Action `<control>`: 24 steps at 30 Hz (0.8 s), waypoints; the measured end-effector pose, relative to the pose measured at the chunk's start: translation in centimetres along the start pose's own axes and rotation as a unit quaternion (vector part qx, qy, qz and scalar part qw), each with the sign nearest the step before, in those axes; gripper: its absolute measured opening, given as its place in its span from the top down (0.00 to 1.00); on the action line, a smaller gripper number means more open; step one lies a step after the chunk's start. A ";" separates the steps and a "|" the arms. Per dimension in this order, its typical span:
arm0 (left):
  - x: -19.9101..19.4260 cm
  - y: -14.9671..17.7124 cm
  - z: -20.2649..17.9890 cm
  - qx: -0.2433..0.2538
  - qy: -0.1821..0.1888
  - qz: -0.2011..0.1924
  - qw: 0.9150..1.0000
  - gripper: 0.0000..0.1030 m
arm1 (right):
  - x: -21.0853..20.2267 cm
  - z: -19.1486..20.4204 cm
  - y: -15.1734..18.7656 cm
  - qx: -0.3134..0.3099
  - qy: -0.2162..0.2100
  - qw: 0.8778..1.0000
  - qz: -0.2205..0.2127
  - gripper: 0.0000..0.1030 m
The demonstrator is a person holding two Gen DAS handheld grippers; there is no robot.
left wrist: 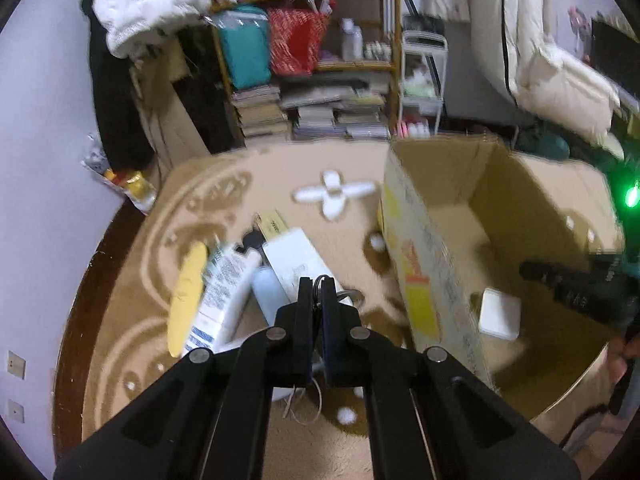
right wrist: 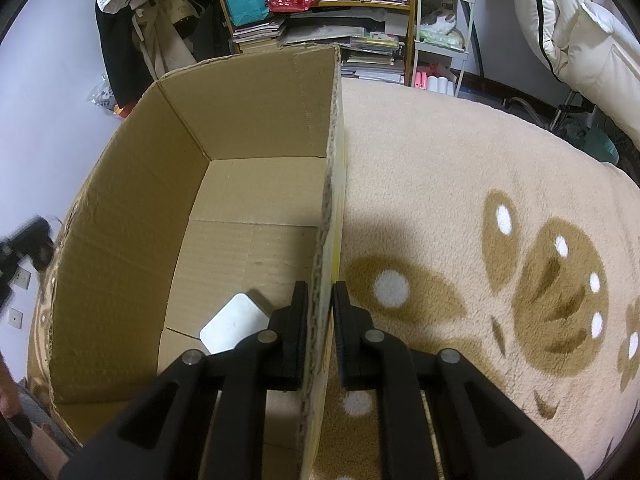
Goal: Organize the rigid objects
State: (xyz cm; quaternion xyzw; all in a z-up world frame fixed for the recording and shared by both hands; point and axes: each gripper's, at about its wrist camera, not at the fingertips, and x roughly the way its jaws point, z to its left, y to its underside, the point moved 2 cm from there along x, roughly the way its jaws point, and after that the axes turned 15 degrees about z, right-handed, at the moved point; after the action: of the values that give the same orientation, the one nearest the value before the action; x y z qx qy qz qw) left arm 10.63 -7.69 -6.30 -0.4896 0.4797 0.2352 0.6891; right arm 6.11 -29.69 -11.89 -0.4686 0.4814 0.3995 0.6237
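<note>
My left gripper (left wrist: 318, 290) is shut on a small dark item with a metal ring (left wrist: 351, 295); thin cords hang below the fingers. It is held above a pile on the carpet: a yellow object (left wrist: 187, 292), a printed white tube (left wrist: 224, 288), a pale blue cylinder (left wrist: 267, 290) and a white box (left wrist: 296, 254). To the right stands an open cardboard box (left wrist: 420, 248) with a white flat object (left wrist: 500, 318) on its floor. My right gripper (right wrist: 320, 292) is shut on the cardboard box's right wall (right wrist: 326, 216). The white flat object (right wrist: 236, 324) lies just left of it.
The box and pile rest on a beige patterned carpet (right wrist: 460, 184). A cluttered shelf with books (left wrist: 320, 116) and bags lines the back wall, with a white cart (right wrist: 442, 32) and white bedding (right wrist: 580, 32) to the right. A person's hand (right wrist: 8, 396) shows at the left edge.
</note>
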 end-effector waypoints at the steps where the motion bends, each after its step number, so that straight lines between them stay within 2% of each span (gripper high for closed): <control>1: -0.7 -0.3 0.0 -0.002 -0.004 -0.008 1.000 0.97 | 0.0 0.0 0.0 0.000 0.000 1.000 0.000 0.88; 5: -3.5 -1.4 -0.6 0.001 -0.024 -0.042 0.999 0.97 | 0.1 0.1 0.0 -0.001 0.001 1.000 0.000 0.88; 16: -9.2 -4.2 -5.3 0.035 0.019 -0.110 0.993 1.00 | 0.2 0.2 0.0 -0.001 0.002 1.000 0.000 0.88; 19: -10.4 -5.2 -6.9 0.042 0.033 -0.122 0.991 1.00 | 0.2 0.2 0.0 -0.002 0.002 1.000 0.000 0.88; 24: -10.1 -5.9 -8.4 0.052 0.042 -0.118 0.991 1.00 | 0.2 0.3 0.0 -0.001 0.002 1.000 0.000 0.88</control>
State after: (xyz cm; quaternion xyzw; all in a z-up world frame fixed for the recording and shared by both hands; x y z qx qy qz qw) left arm 7.35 -16.15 4.82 -0.5154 0.4588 0.1063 0.7159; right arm 6.25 -29.36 -12.03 -0.4701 0.4819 0.3991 0.6225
